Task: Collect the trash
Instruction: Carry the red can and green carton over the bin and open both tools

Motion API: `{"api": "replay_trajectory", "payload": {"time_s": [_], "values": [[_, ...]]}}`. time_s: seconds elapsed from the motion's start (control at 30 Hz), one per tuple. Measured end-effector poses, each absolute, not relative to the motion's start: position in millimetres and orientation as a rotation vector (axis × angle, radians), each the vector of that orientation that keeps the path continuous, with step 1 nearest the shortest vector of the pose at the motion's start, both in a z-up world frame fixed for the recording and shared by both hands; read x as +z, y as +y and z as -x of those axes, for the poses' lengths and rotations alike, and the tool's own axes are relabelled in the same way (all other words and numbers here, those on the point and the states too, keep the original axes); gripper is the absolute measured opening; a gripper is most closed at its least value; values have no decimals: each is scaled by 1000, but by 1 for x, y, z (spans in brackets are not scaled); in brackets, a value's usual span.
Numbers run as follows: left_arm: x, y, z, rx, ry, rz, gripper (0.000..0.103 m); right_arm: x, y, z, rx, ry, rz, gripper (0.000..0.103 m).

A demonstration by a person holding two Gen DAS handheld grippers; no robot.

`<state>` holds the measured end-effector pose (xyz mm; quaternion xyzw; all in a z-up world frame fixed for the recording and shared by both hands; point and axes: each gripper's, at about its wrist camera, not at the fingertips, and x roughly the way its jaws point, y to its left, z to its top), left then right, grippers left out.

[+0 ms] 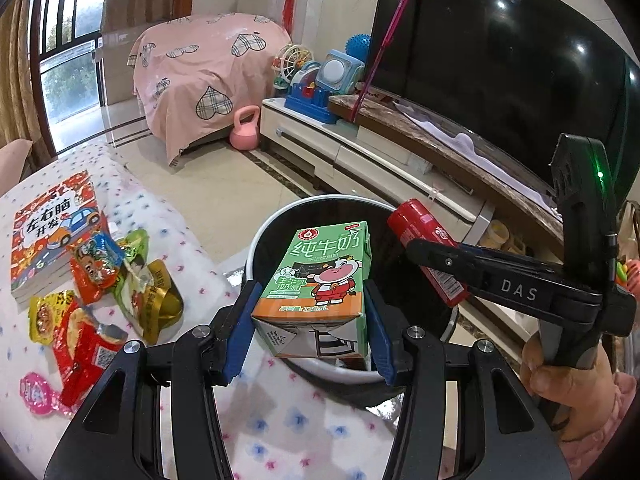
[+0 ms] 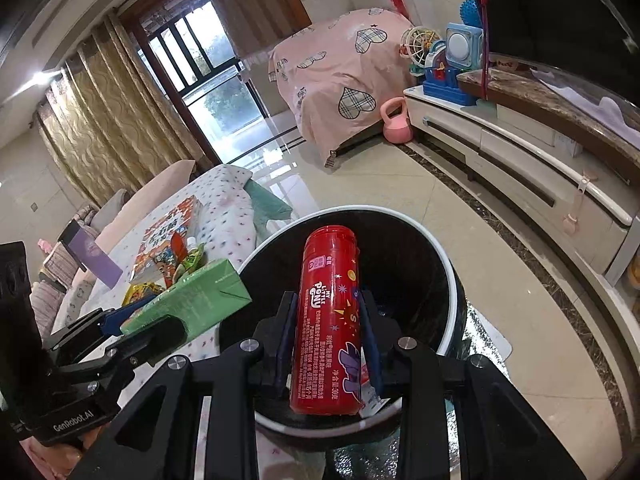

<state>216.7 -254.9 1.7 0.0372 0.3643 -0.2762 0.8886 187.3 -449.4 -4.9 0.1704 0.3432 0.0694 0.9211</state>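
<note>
Milk carton (image 1: 316, 288) sits nearest, clamped between my left gripper's (image 1: 310, 328) blue pads, hanging over the near rim of the bin (image 1: 260, 240). Right gripper (image 2: 330, 340) squeezes a red candy tube (image 2: 328, 320) lengthwise, also above the bin mouth. Step in hand looks like the drop: I'd push both a bit further over the dark opening before letting go, so neither clips the white rim. Both grippers tilt down and forward, the right one crossing in beside the left. Wrappers (image 1: 100, 288) and a book (image 1: 52, 236) lie on the dotted cloth (image 1: 192, 248), not yet collected.
</note>
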Motion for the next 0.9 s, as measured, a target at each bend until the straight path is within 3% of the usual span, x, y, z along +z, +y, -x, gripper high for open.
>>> {"api": "replay_trajectory", "payload": {"time_s": [0.23,0.27,0.3,0.37,0.6,0.67,0.77,0.9], "values": [[-8,-261,-225,-596,796,-70,52,-12,-455,-200,130,720,-356,34],[-9,-258,-224,-598,806,-60,58,-13,-456,-201,127,723,-359,34],[-9,-256,-224,-596,811,-50,72,-14,-458,-201,124,723,-364,34],[-8,-246,-220,-579,810,-19,80,-15,-460,-199,126,720,-383,42],[-5,-201,-193,-552,804,67,80,-13,-456,-178,149,681,-434,68],[-7,-187,-186,-530,811,89,80,-12,-450,-170,159,669,-447,81],[-13,-162,-176,-493,822,119,80,-12,-438,-156,183,652,-468,89],[-23,-127,-166,-430,846,168,80,-13,-419,-145,214,654,-467,92]]}}
